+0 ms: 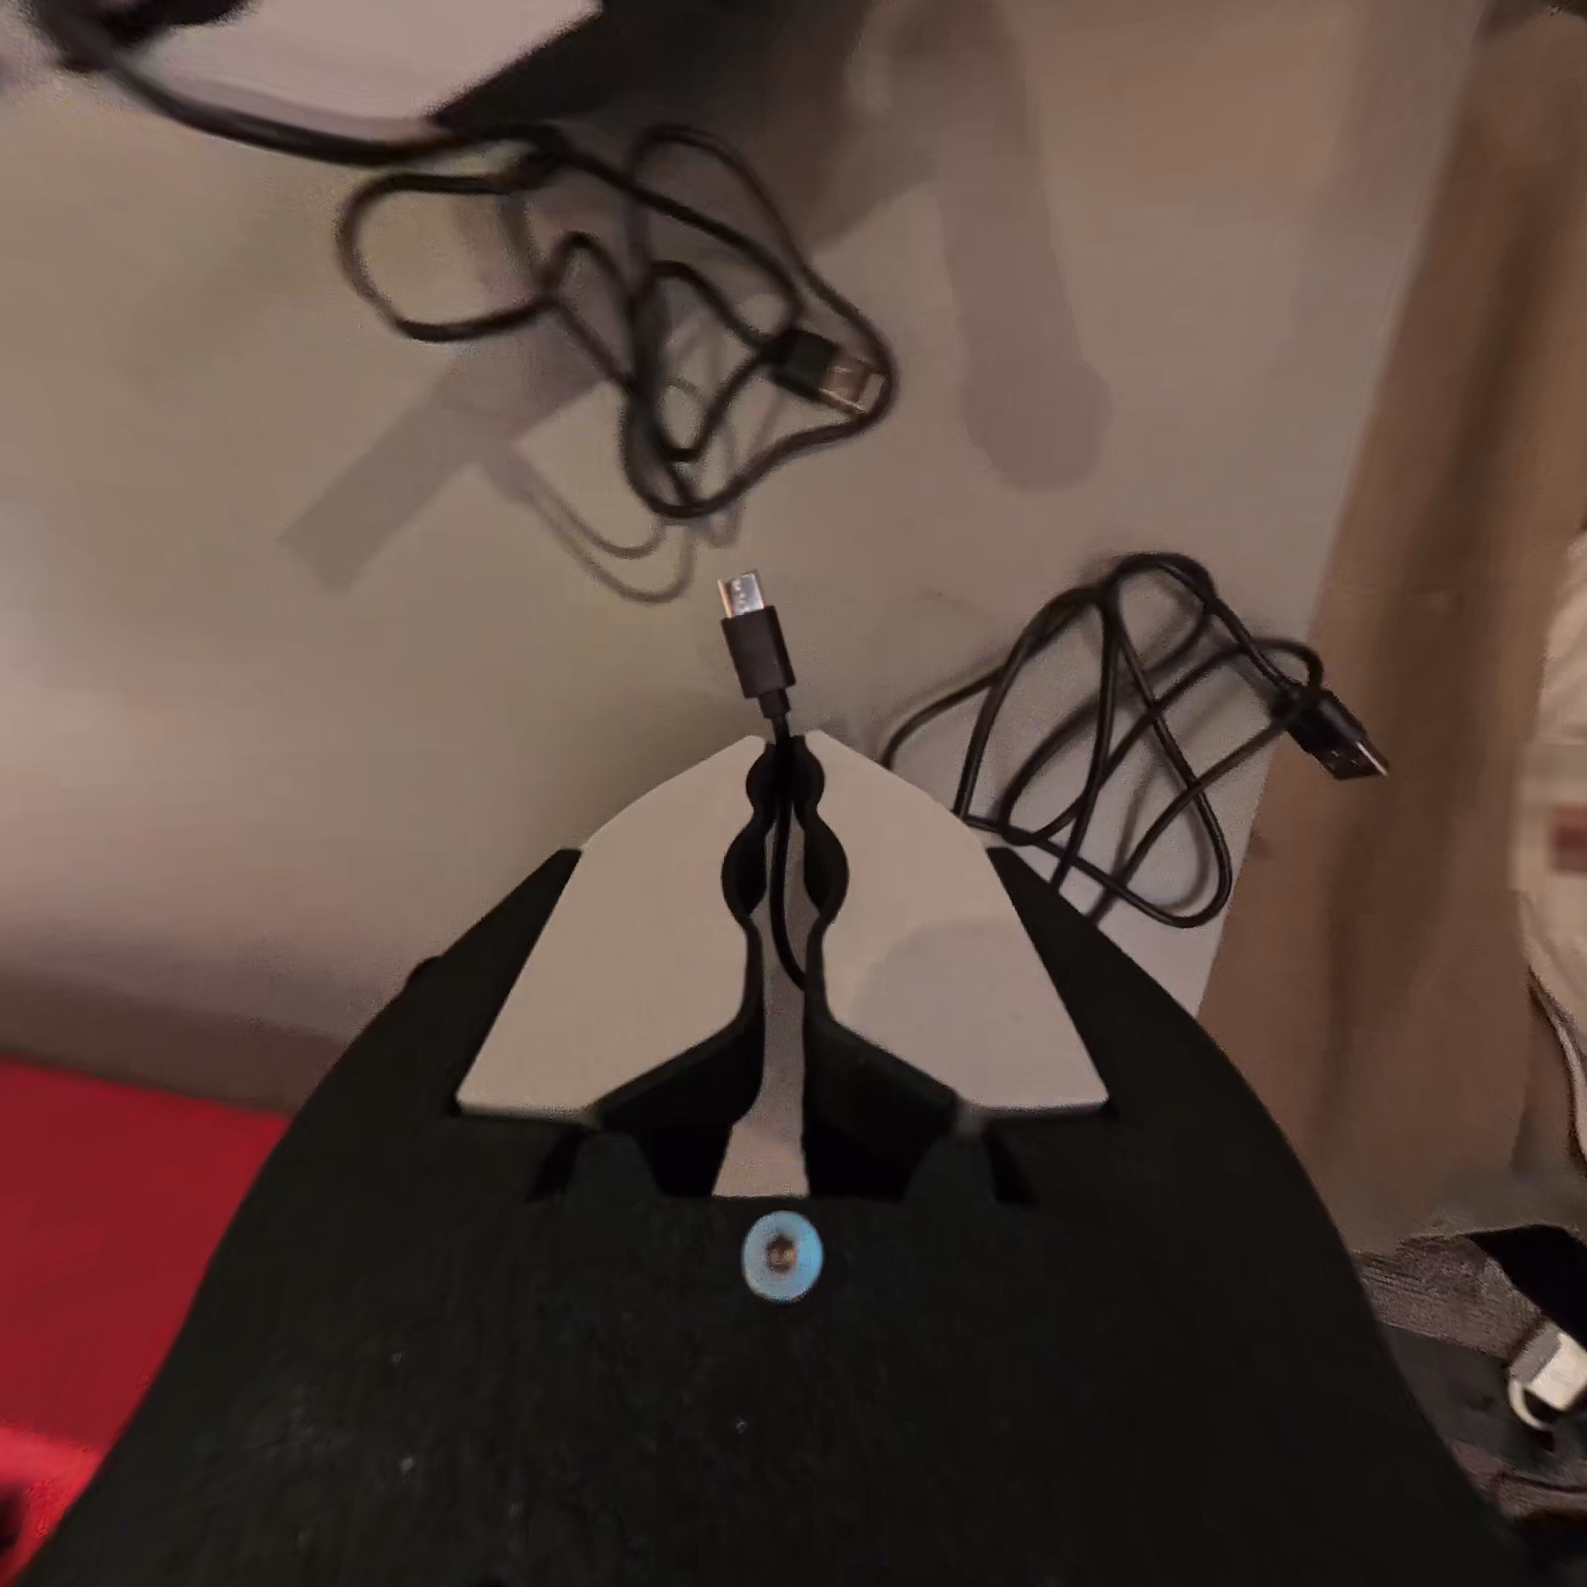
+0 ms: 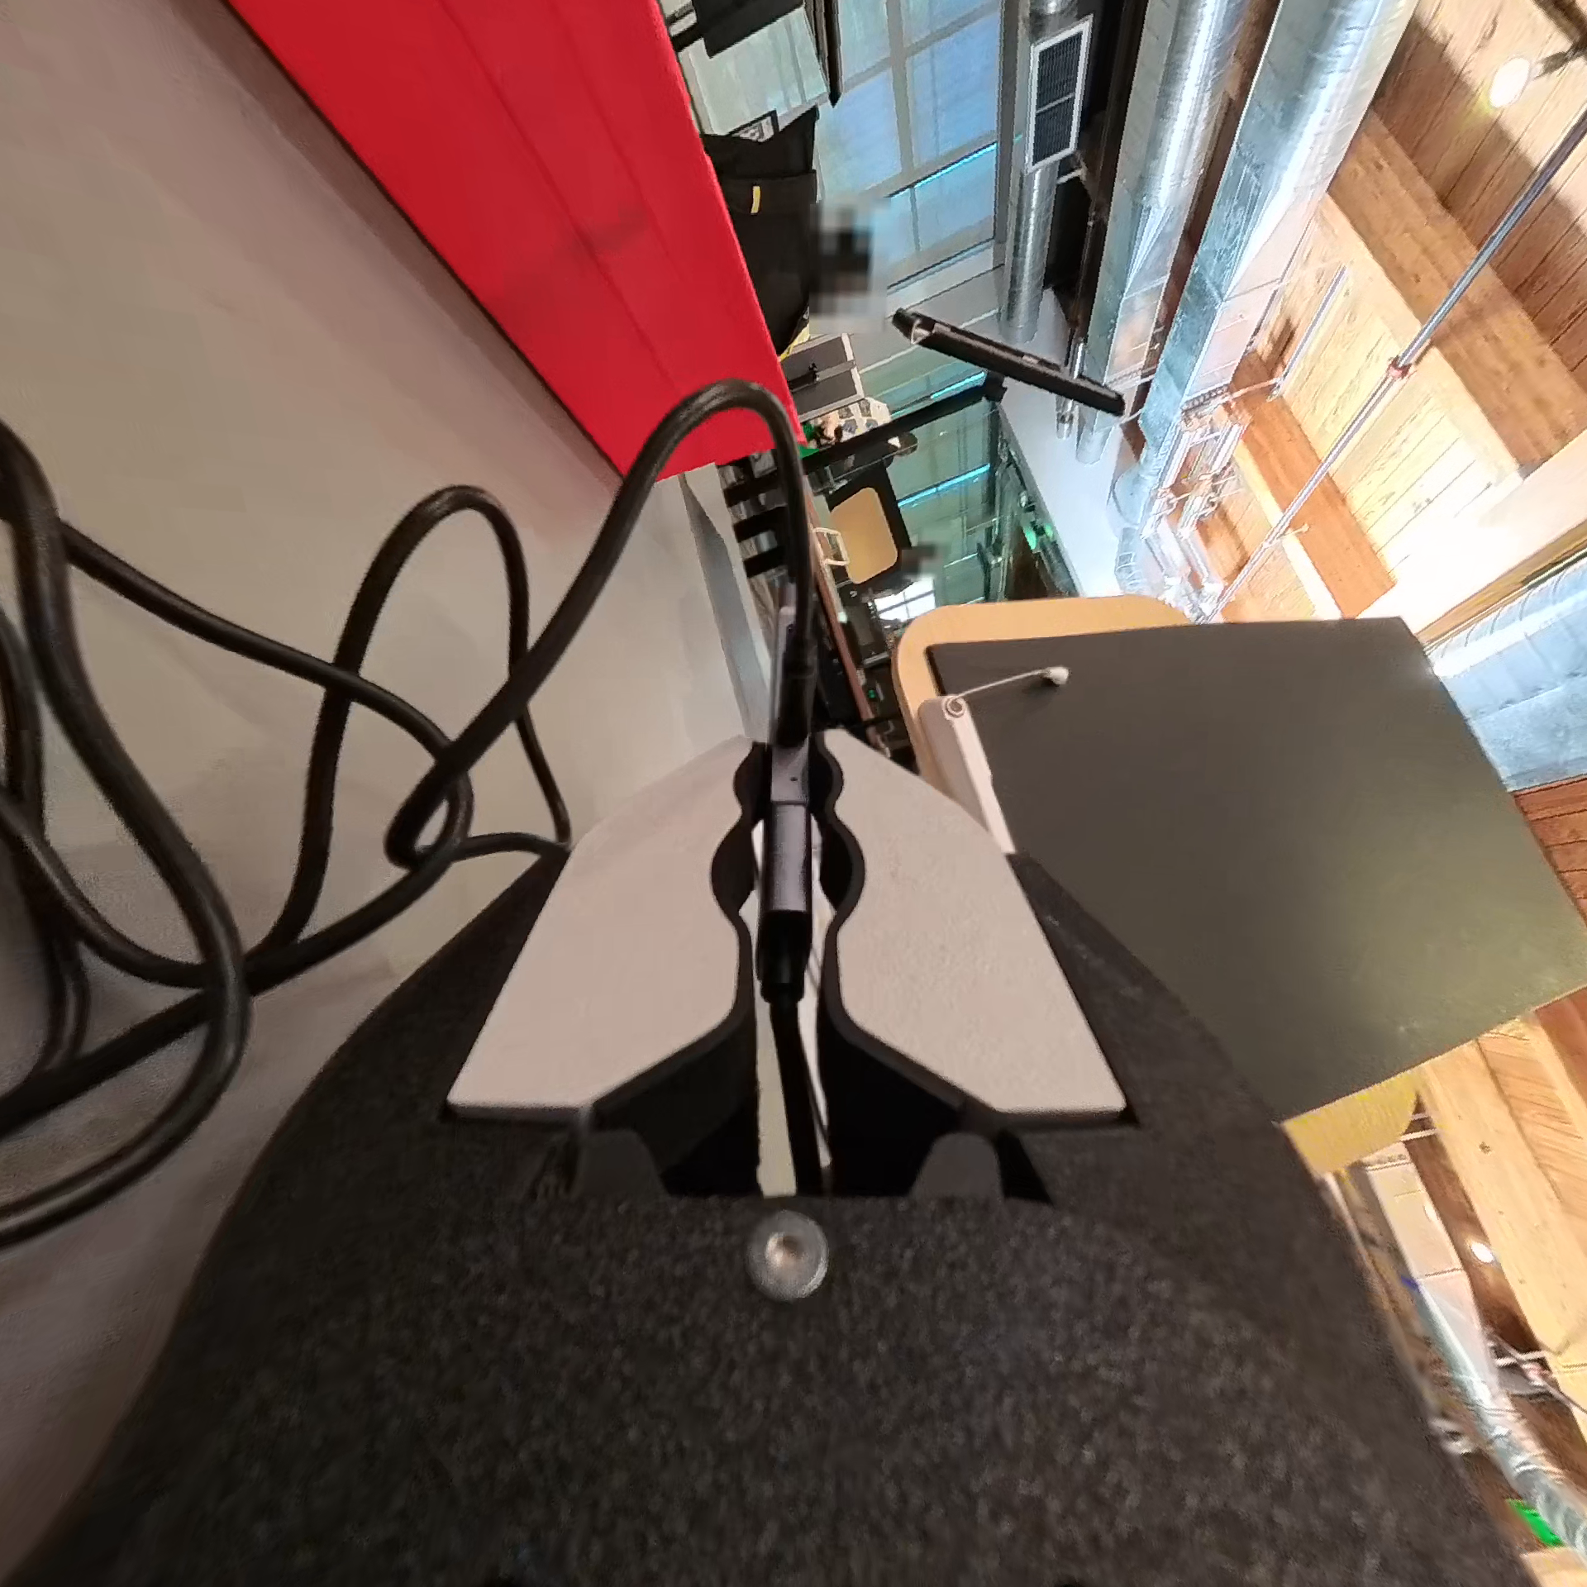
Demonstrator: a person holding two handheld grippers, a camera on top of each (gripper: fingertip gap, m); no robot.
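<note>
Your desk (image 1: pixel 215 644) is pale grey and plain. On it you have two loose black cables: a tangled one (image 1: pixel 653 343) farther off and a coiled one (image 1: pixel 1116 756) near the desk's edge.

Matt white tabletop (image 1: pixel 215 644); black rubbery cables (image 1: pixel 1108 756); shiny metal plug tip (image 1: pixel 740 592); grainy matt black plastic gripper body (image 2: pixel 773 1417); red cloth-like panel (image 2: pixel 532 189).

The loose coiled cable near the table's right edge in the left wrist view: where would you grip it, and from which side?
Probably at the plug end of the coiled cable. The plug is the only rigid, straight part, and it sticks out from the coil toward the table edge, clear of the loops. Come from above, closing across its narrow sides. The left gripper is already shut on another cable's lead.
</note>
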